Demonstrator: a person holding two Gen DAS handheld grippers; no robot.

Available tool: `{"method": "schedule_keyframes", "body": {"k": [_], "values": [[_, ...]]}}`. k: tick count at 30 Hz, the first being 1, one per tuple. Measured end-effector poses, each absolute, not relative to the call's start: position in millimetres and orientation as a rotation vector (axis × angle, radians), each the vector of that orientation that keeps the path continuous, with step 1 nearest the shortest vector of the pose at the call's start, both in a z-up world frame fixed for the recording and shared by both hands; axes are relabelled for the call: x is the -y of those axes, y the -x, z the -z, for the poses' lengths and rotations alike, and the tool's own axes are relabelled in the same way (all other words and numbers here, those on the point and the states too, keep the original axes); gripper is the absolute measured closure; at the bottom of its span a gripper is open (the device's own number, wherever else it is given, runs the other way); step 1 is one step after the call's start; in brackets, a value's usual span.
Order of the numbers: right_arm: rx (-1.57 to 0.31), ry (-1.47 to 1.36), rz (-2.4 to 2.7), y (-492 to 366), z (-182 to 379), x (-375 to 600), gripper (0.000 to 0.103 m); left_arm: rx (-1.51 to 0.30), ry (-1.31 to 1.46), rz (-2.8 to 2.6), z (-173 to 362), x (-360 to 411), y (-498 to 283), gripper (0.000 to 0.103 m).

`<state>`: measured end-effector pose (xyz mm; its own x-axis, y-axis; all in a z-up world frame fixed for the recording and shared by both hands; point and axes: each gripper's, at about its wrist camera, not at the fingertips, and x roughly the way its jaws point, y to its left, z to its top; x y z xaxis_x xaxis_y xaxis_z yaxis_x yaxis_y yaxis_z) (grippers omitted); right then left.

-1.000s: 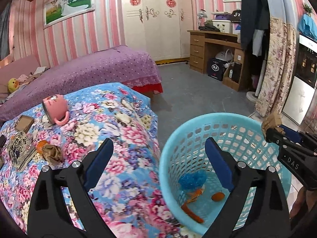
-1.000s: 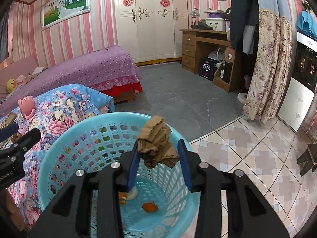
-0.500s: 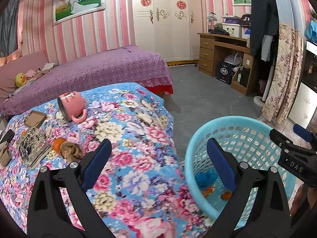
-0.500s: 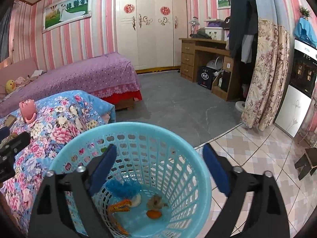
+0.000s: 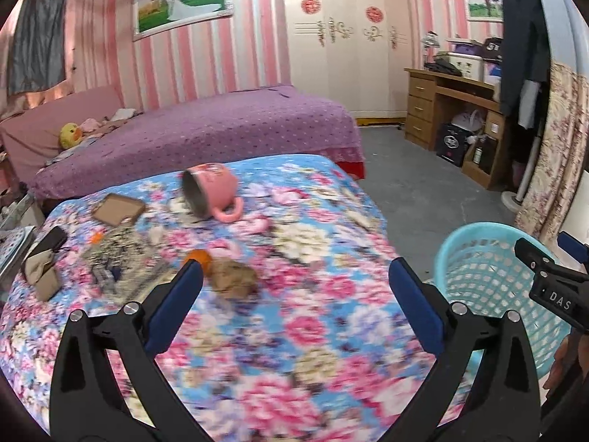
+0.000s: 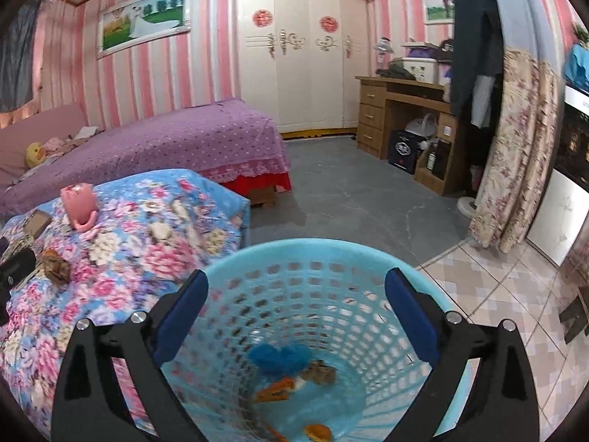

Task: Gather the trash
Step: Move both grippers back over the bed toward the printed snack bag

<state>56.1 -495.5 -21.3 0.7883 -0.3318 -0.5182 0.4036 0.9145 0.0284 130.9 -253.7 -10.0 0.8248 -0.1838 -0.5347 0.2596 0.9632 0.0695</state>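
Left gripper (image 5: 294,287) angled downward, blue-padded jaws opening wide, nothing between them, right gripper (image 6: 296,304) likewise tilted down, jaws opening and empty, its black tip visible at the left view's right edge

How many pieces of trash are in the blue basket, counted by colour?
Blue basket, seen from the right wrist view:
Blue: 1
Brown: 1
Orange: 2
Total: 4, though motion blur may hide small bits.
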Motion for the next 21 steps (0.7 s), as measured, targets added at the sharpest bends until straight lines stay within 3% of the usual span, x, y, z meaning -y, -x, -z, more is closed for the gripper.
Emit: {"method": "schedule_keyframes", "body": {"k": [21], "values": [[-0.528,-0.058,0.279,-112.0,15.2,385.1,0.005,-0.562,-0.101,0.051,4.9,108.9,-174.7,0.005]]}}
